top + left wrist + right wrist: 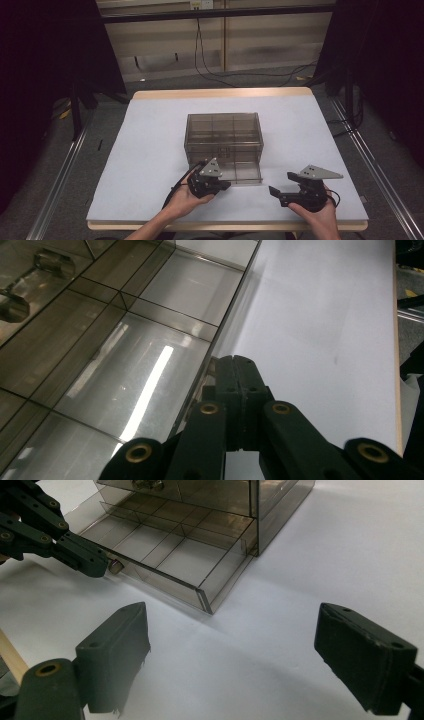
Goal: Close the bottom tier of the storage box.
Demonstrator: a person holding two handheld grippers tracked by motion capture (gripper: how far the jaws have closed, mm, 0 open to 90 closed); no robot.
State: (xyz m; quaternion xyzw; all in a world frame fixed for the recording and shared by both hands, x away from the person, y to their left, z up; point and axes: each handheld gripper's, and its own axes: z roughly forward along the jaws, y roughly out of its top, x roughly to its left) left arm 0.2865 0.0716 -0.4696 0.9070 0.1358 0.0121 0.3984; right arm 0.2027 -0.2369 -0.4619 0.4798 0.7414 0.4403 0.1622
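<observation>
We saw a dim room with dark curtains at both sides, cables trailing over the floor beyond, and a pale table (150,150) edged in wood filling the middle of the high view. At its centre stood a smoky clear drawer cabinet (224,131), its bottom drawer (240,172) drawn out toward the person, presumably so that the divided compartments inside could be reached. They looked bare, as far as we could tell.

The left gripper (224,185) sat at the drawer's front edge with its jaws pressed together on the small knob (115,567) of the drawer front, which the right gripper view showed pinched at the tips. We judged that this grip was there to pull or steady the drawer.

The right gripper (280,192) hung just above the table, near the drawer's right corner yet apart from it, jaws spread wide and holding nothing. We took that for a waiting pose, ready to reach in.
</observation>
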